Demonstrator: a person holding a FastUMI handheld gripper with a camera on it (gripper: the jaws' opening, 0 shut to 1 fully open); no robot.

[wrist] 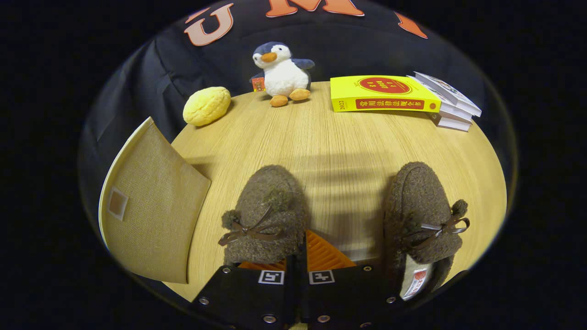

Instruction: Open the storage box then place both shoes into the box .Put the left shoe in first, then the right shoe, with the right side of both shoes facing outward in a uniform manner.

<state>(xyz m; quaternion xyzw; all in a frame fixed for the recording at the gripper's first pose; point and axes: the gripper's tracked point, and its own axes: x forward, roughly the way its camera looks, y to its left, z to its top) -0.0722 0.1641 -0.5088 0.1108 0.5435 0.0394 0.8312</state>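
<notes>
Two brown fuzzy shoes with dark bows lie side by side on the wooden table (339,137), toes pointing away from me. The left-hand shoe (268,211) lies just ahead of my fingers, its heel end overlapping the left fingertip. The right-hand shoe (422,215) lies off to the right of the fingers, its pale insole showing at the heel. My gripper (300,250) has its fingers close together, and I see nothing pressed between them. The beige fabric storage box (151,206) stands left of the left-hand shoe, showing one flat face with a small tab.
At the far side of the table stand a plush penguin (282,73), a yellow bun-shaped toy (206,105) and a yellow book (383,94) beside a stack of white books (451,103). Bare wood lies between the shoes and these things.
</notes>
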